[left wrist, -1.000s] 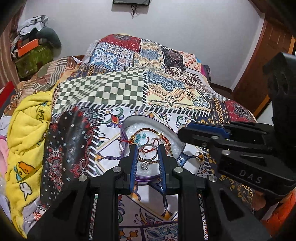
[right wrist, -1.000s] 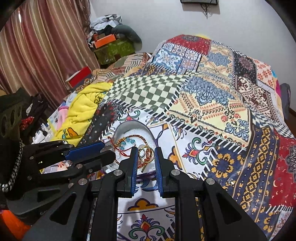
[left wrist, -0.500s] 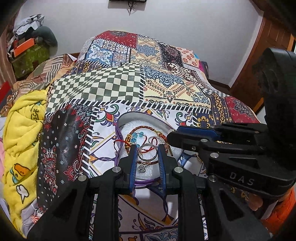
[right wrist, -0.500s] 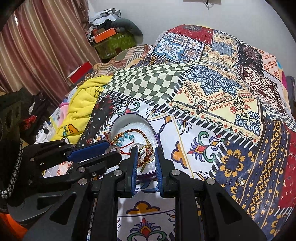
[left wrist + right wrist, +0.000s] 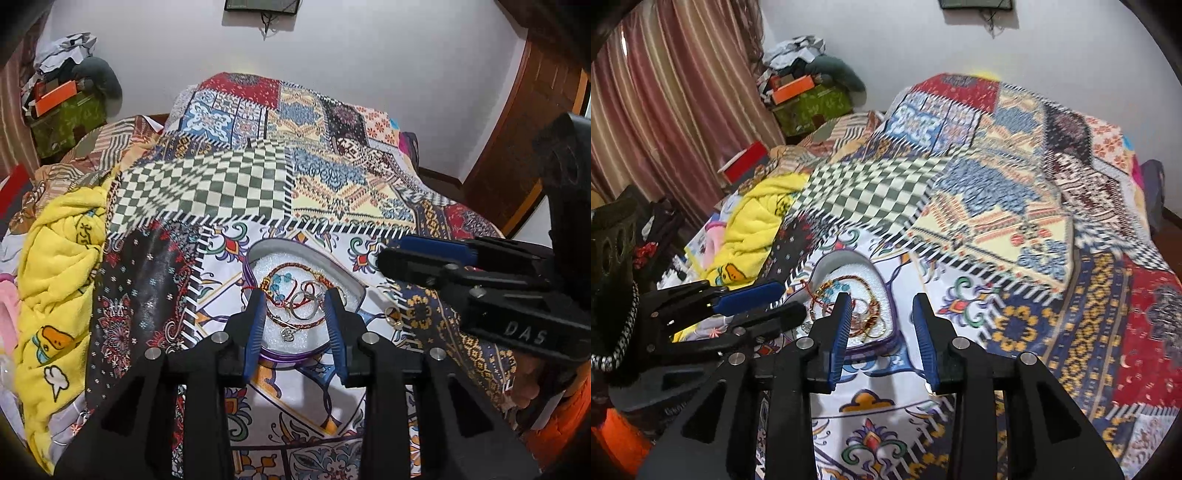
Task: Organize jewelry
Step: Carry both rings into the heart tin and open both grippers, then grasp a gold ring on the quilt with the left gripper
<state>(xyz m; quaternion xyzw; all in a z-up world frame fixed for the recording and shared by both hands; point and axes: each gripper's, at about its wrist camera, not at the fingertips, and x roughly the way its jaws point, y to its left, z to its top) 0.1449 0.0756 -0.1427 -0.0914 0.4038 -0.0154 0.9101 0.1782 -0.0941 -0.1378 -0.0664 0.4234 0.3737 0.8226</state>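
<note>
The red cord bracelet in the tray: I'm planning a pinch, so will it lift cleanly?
Probably not. The red cord bracelet looks thin and floppy, so it should sag. It lies tangled with the silver rings, which may drag along.

Patterned cloth bedspread [image 5: 207, 192] fills the frame's centre; shiny metal rings [image 5: 304, 306] lie on white foam in a tray [image 5: 345, 277], lower centre.

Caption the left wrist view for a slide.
Open left gripper poised over a heart-shaped tray of tangled bracelets on a patchwork bedspread.
</note>
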